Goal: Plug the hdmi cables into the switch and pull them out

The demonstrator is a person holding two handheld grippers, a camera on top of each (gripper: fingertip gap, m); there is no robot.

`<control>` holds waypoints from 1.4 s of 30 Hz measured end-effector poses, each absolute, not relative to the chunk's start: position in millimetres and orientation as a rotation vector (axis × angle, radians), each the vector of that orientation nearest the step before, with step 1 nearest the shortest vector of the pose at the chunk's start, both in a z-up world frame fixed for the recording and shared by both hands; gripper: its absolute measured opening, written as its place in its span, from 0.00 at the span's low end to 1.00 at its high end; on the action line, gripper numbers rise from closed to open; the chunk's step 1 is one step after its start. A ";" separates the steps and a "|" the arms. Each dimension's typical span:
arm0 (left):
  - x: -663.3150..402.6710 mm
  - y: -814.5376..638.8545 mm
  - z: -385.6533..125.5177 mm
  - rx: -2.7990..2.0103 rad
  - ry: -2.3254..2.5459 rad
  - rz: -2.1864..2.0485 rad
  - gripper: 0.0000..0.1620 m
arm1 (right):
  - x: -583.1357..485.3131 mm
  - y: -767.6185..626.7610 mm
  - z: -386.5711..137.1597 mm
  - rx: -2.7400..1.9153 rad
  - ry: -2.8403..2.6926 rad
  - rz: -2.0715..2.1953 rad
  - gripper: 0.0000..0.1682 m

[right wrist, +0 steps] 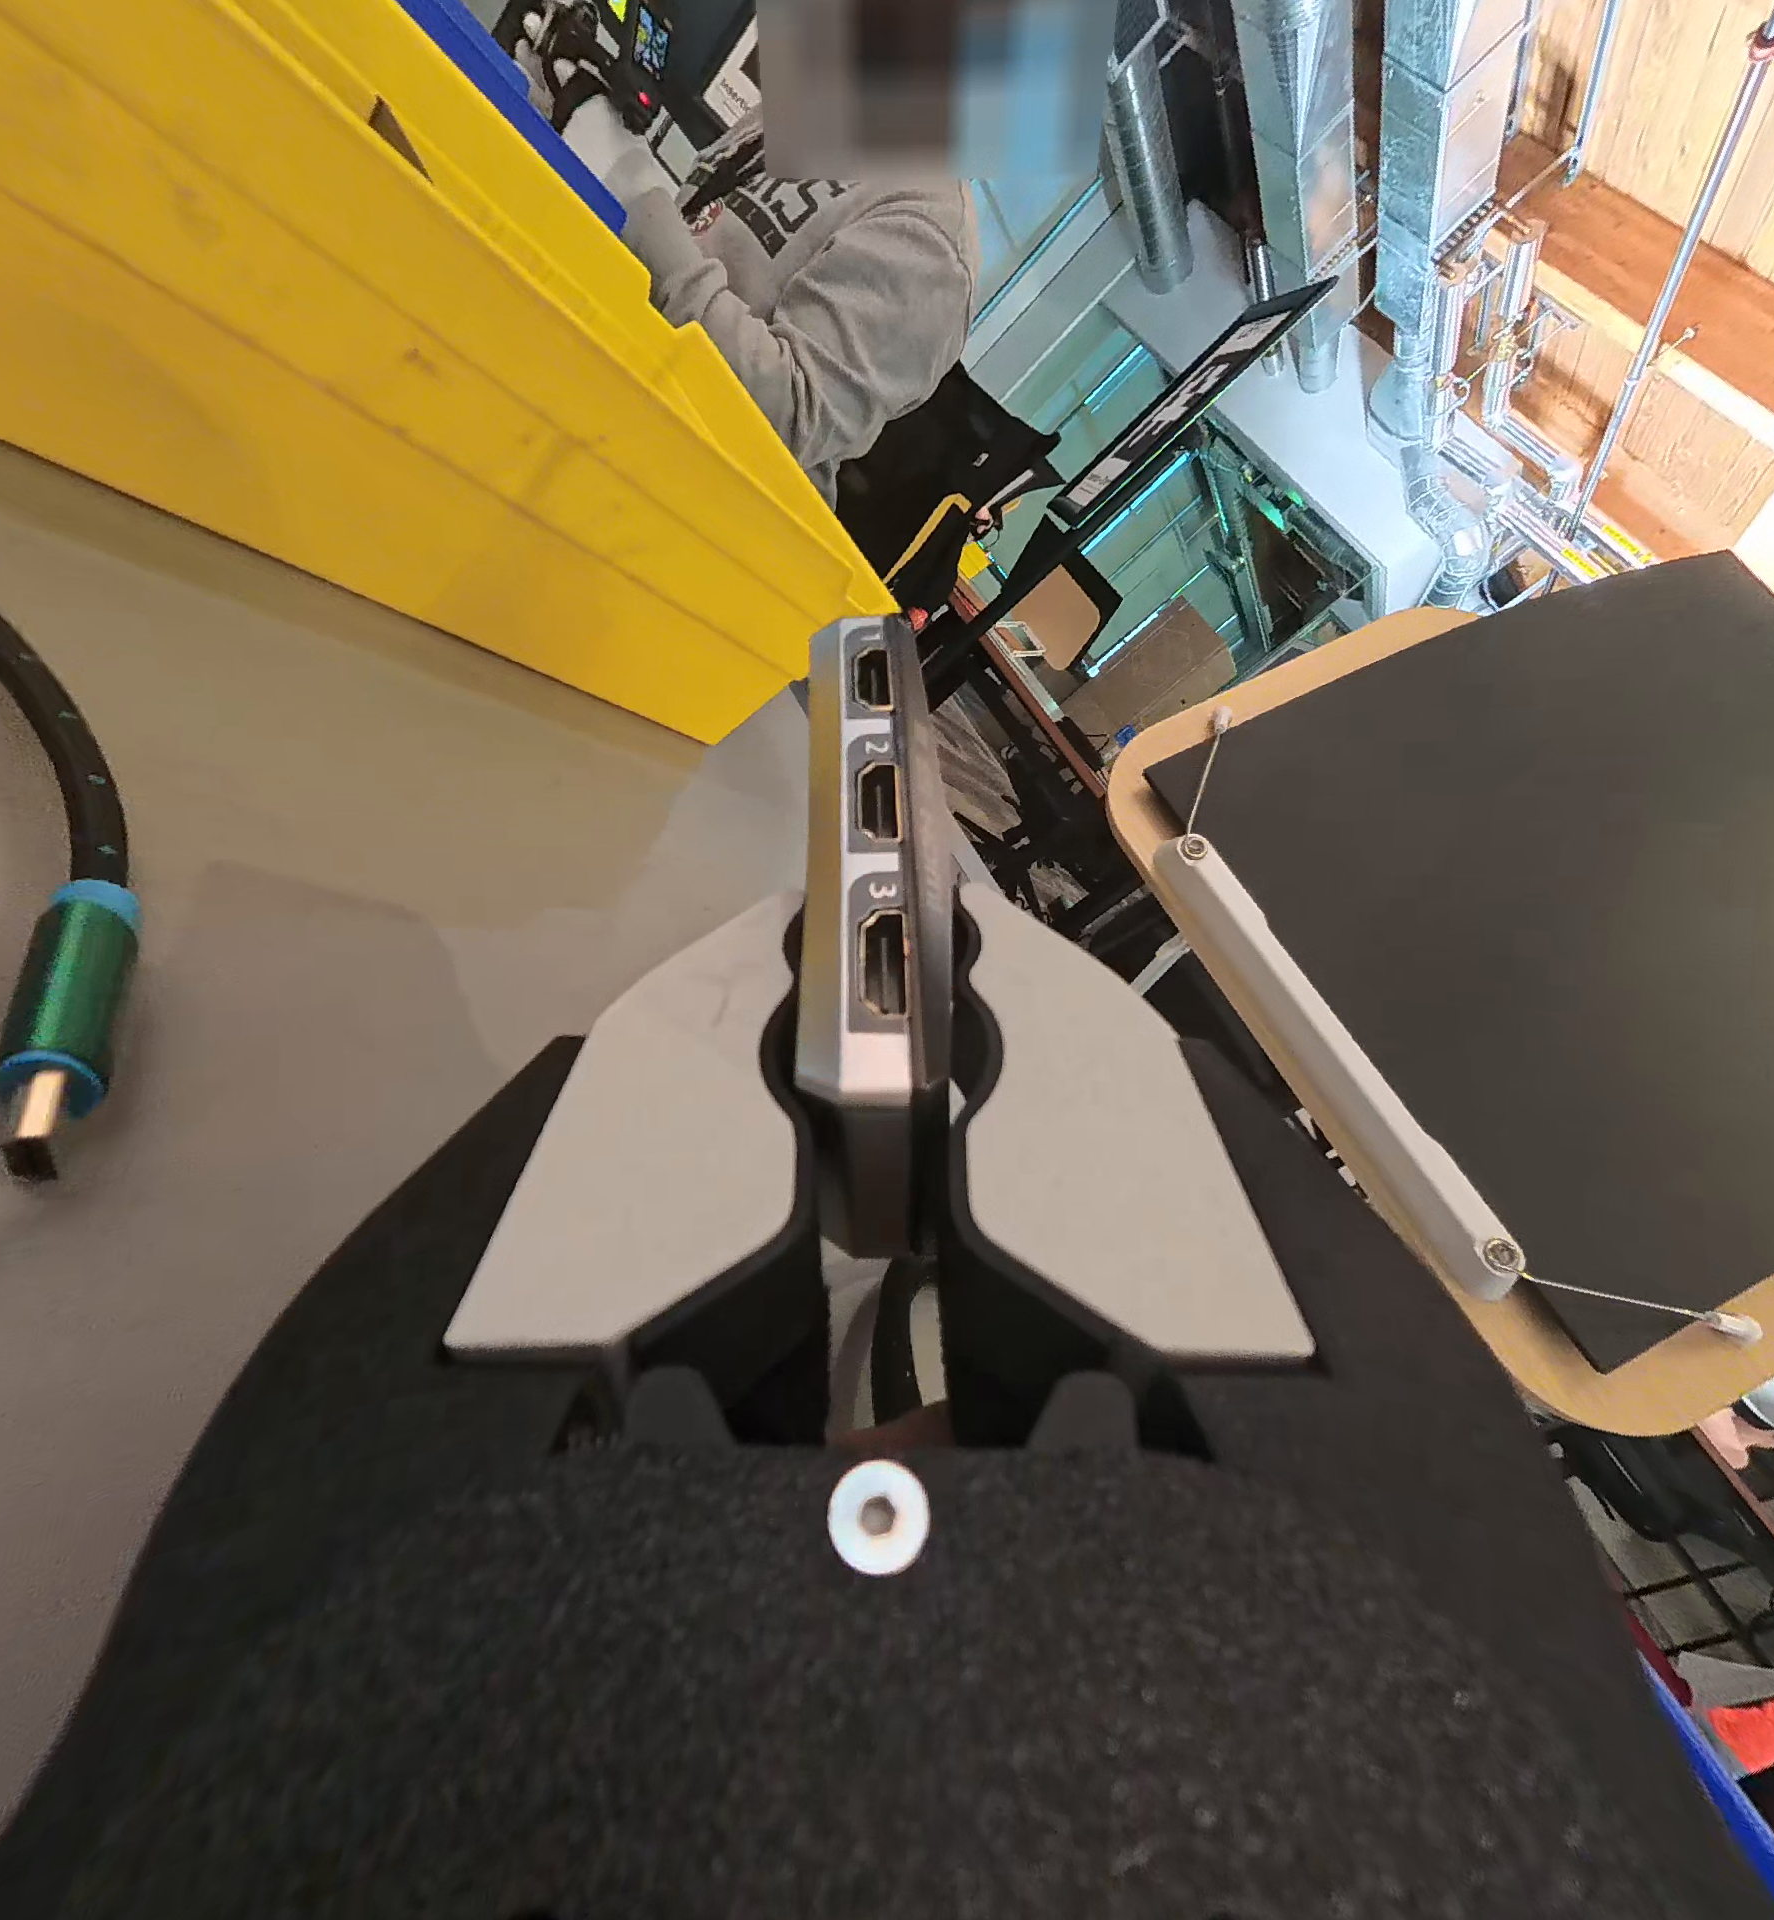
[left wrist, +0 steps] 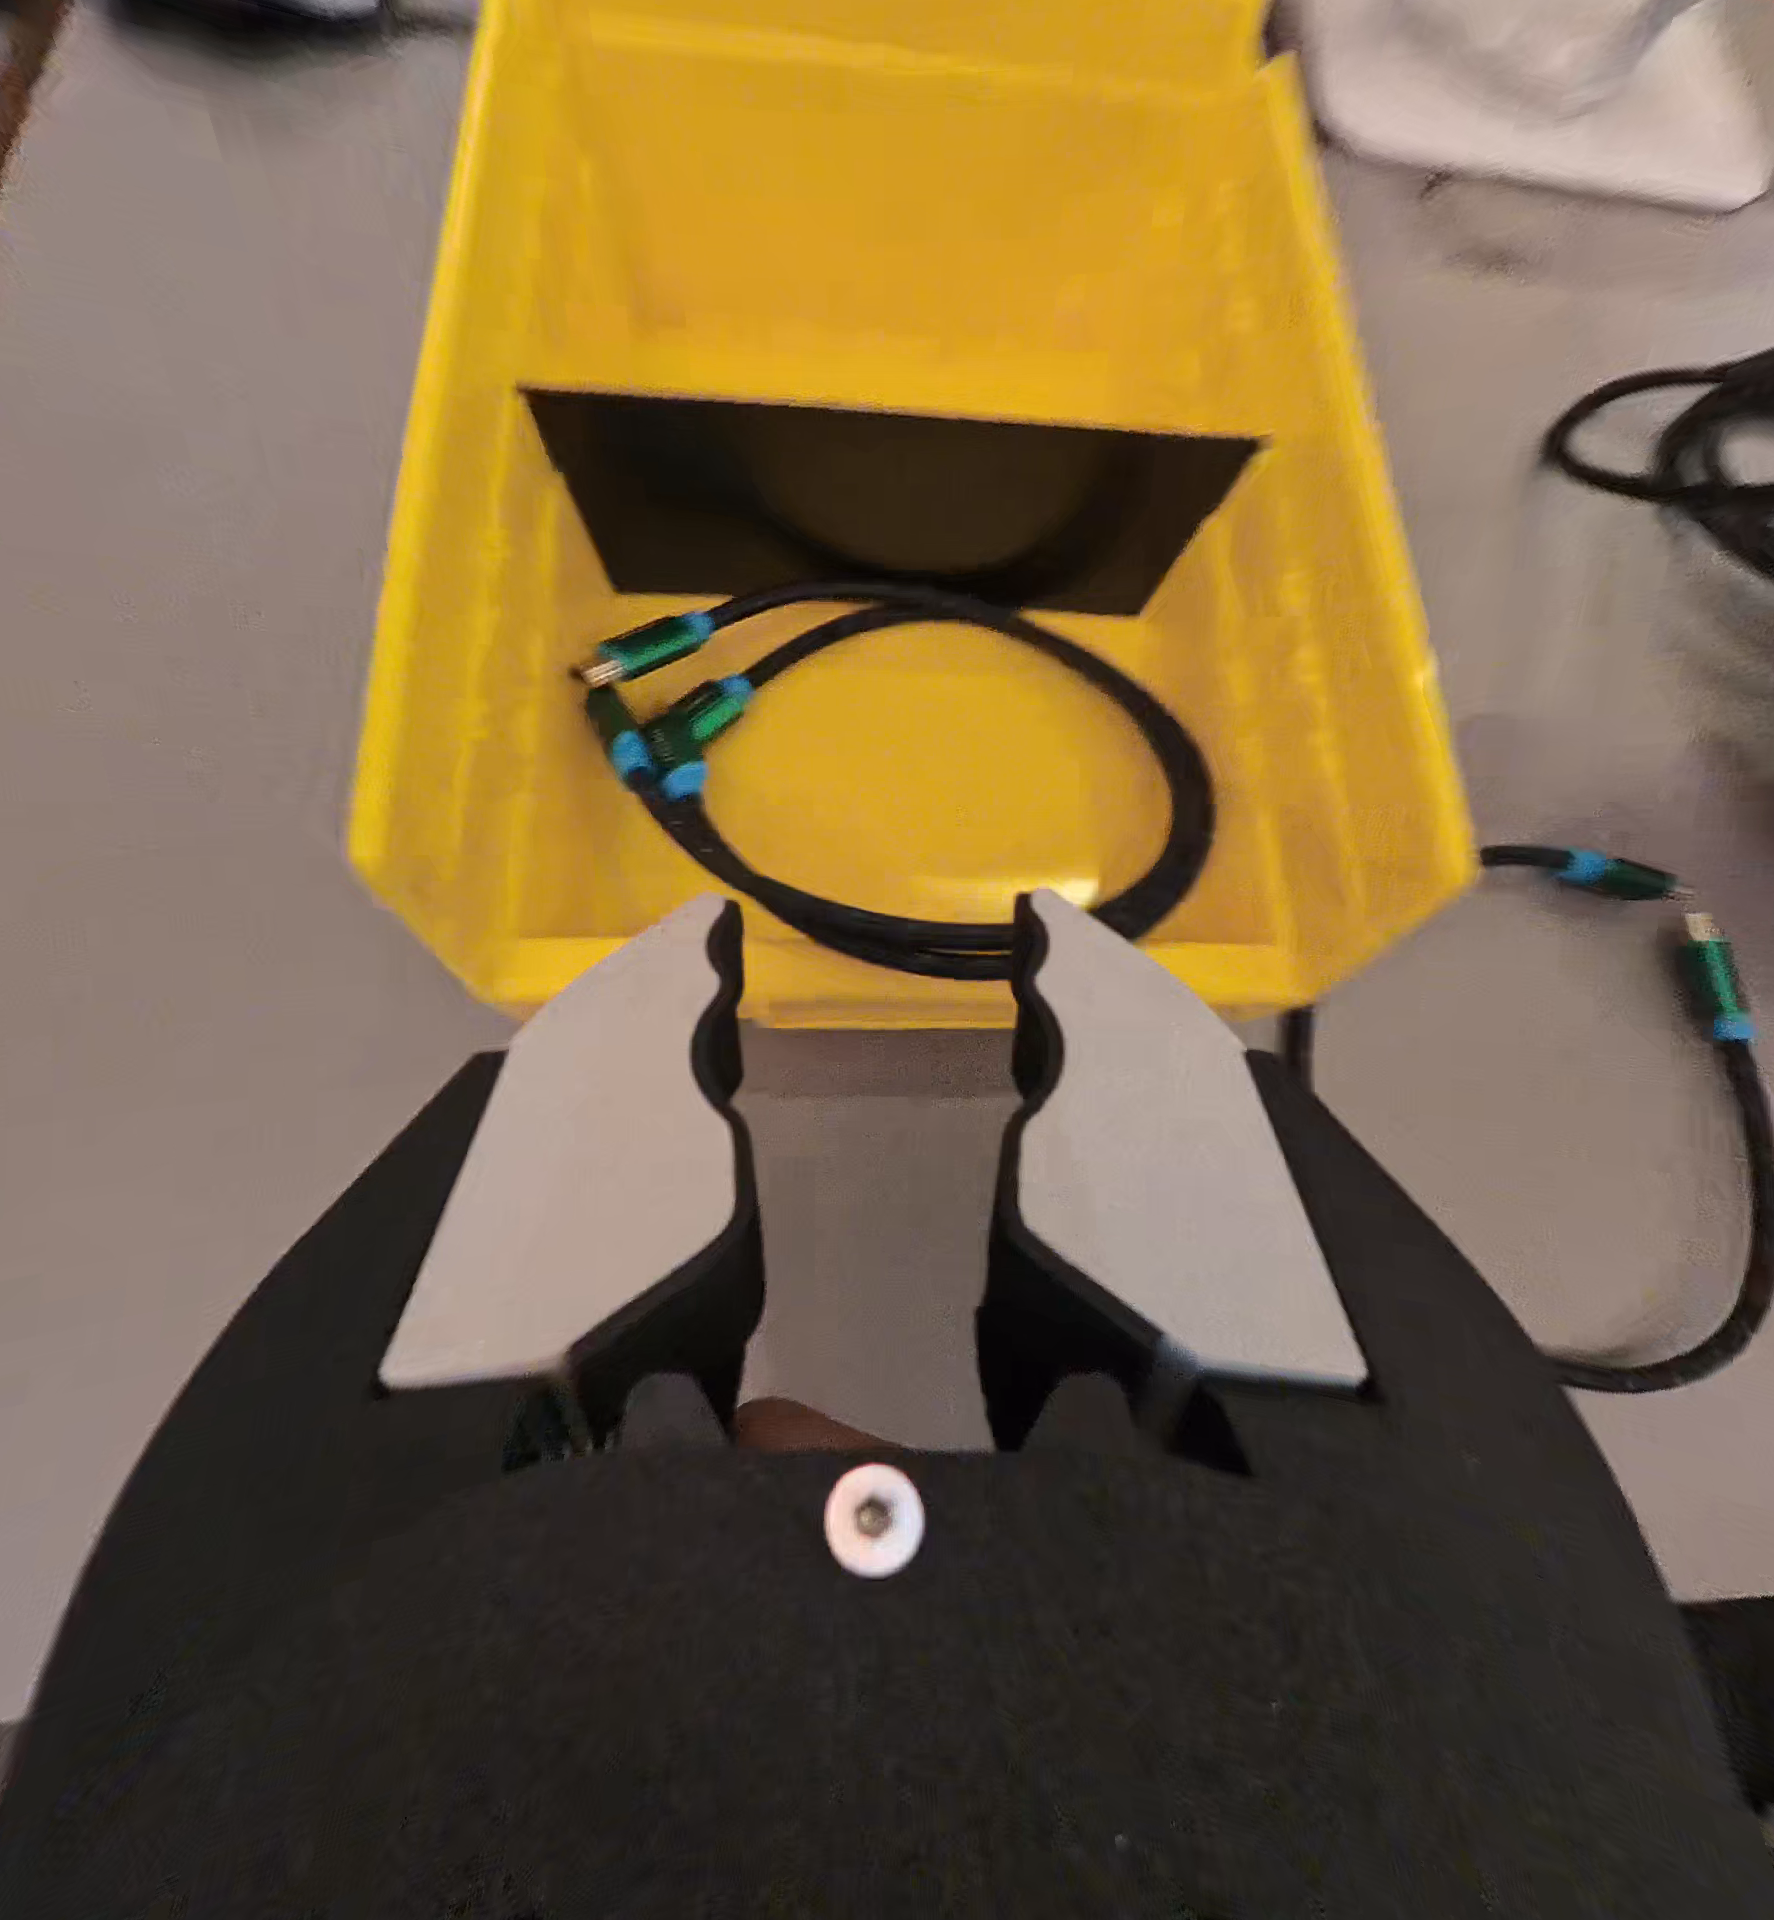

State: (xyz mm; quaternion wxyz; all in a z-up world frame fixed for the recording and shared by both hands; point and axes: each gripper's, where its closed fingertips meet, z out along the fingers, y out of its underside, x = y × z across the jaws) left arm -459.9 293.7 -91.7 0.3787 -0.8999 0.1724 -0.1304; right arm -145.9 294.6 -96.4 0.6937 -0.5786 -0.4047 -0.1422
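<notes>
My left gripper (left wrist: 872,920) is open and empty, just in front of the near wall of a yellow bin (left wrist: 1361,623). Inside the bin lies a coil of black HDMI cables (left wrist: 1122,717) with green and blue plugs (left wrist: 654,644). Another HDMI cable (left wrist: 1750,1174) lies on the table right of the bin, its green plug (left wrist: 1712,971) pointing away. My right gripper (right wrist: 878,925) is shut on the HDMI switch (right wrist: 867,894), a slim black box held on edge with three empty ports facing left. A loose green plug (right wrist: 62,1023) lies on the table at the left of the right wrist view.
A black insert (left wrist: 893,499) stands across the middle of the bin. A tangle of black cables (left wrist: 1735,457) and a white cloth (left wrist: 1548,94) lie at the right on the grey table (left wrist: 156,644). A person in a grey sweatshirt (right wrist: 841,301) stands behind the bin wall (right wrist: 343,364). The gap from one gripper's tips to the other's is roughly 30 cm.
</notes>
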 end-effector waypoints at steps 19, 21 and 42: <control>-475.7 339.9 -139.3 -2.507 0.367 -0.391 0.00 | -149.1 293.6 -100.7 -1.301 -0.929 -0.294 0.13; -470.6 334.8 -139.4 -2.512 0.404 -0.444 0.00 | -149.3 293.7 -100.8 -1.301 -0.930 -0.293 0.13; -484.5 345.4 -148.2 -2.582 0.283 -0.232 0.07 | -154.4 291.7 -104.6 -1.291 -0.966 -0.311 0.13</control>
